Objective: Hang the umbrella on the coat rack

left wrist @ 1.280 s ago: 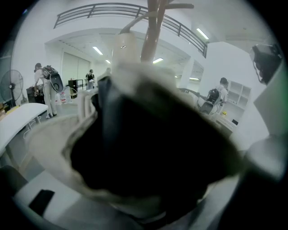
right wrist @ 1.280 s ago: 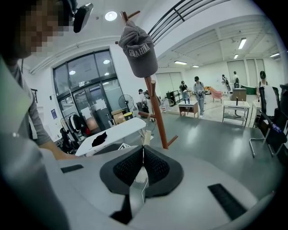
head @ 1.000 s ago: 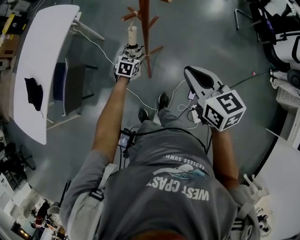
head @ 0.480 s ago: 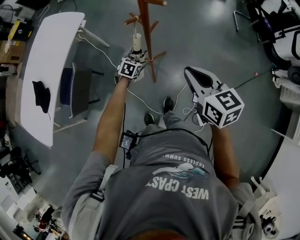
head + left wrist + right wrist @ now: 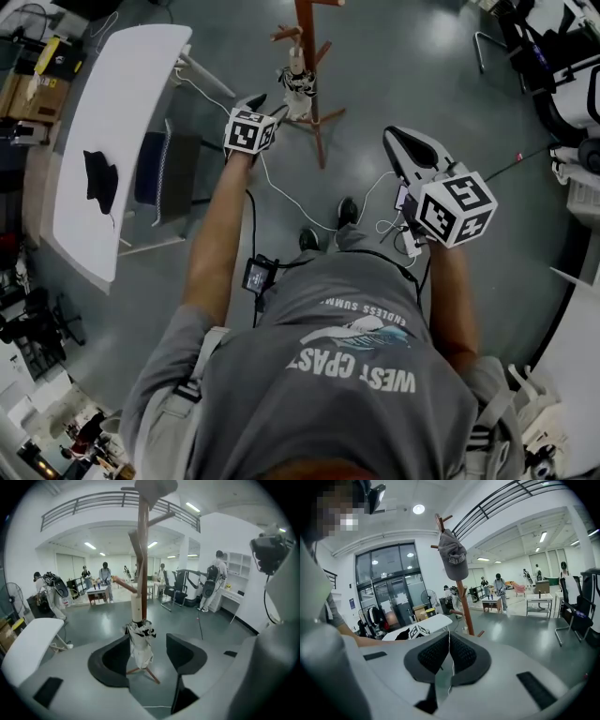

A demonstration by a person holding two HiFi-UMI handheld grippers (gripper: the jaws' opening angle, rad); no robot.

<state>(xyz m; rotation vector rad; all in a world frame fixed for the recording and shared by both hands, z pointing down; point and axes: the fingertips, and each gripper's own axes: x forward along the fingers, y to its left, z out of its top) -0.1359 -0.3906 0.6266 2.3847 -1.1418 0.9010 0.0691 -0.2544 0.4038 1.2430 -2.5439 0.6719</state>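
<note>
1. The right gripper (image 5: 449, 637) is held nearest, at 1 o'clock from the person. Its fingers (image 5: 433, 657) are pressed together, and nothing is held in them.
2. The left gripper (image 5: 265, 106) is held out a bit farther, at 11 o'clock. Its fingers (image 5: 112, 660) are spread apart and have just been closing a little. Nothing is gripped by them.
3. The umbrella (image 5: 140, 644) is seen through the gap between the left fingers. It is not touched by them and is found past their tips.
4. The umbrella is hung on the coat rack (image 5: 310, 112), at 12 o'clock. It is folded, with its pale handle turned up. It is kept just beside the pole, on the pole's 9 o'clock side, off the floor.
5. A grey cap (image 5: 453, 552) is hung higher up on the rack.
6. A white desk (image 5: 103, 103) is seen at 10 o'clock, well apart from the rack. A small black thing (image 5: 98, 178) is laid on it.
</note>
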